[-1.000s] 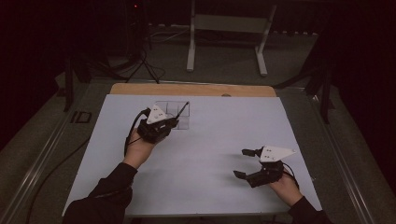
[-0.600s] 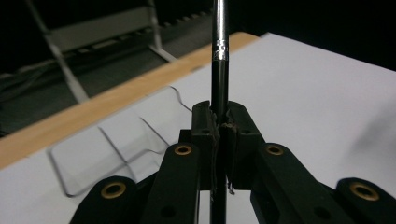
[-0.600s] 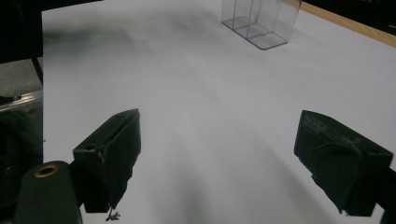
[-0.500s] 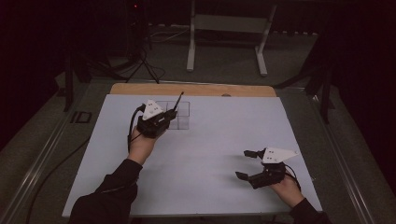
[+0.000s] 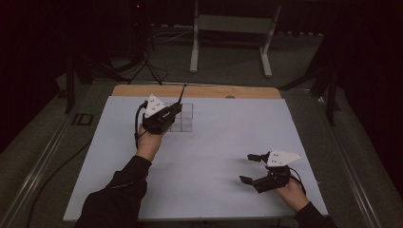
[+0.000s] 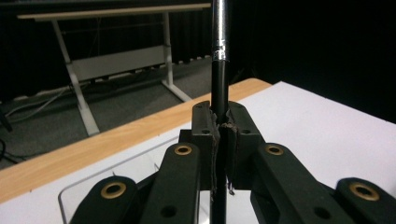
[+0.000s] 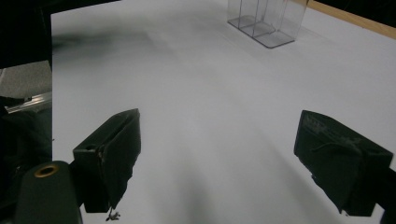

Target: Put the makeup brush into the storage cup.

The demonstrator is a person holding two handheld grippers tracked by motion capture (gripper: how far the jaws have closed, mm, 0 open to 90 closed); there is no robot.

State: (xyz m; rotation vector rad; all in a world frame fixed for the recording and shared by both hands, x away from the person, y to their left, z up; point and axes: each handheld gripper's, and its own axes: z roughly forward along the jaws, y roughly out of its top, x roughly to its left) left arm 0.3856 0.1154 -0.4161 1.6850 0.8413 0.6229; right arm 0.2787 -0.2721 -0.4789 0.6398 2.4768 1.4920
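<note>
A slim black-and-silver pen [image 6: 219, 70], probably light, rigid and slick, stands upright, pinched low on its barrel by the left gripper [image 5: 164, 118] above a clear divided tray [image 5: 186, 118] (compartments look empty); the right gripper [image 5: 259, 168] rests spread wide.

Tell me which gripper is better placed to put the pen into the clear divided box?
Left. The left gripper is shut on the pen directly above the clear divided box. The right gripper is open, holding nothing, at the near right of the table.
</note>
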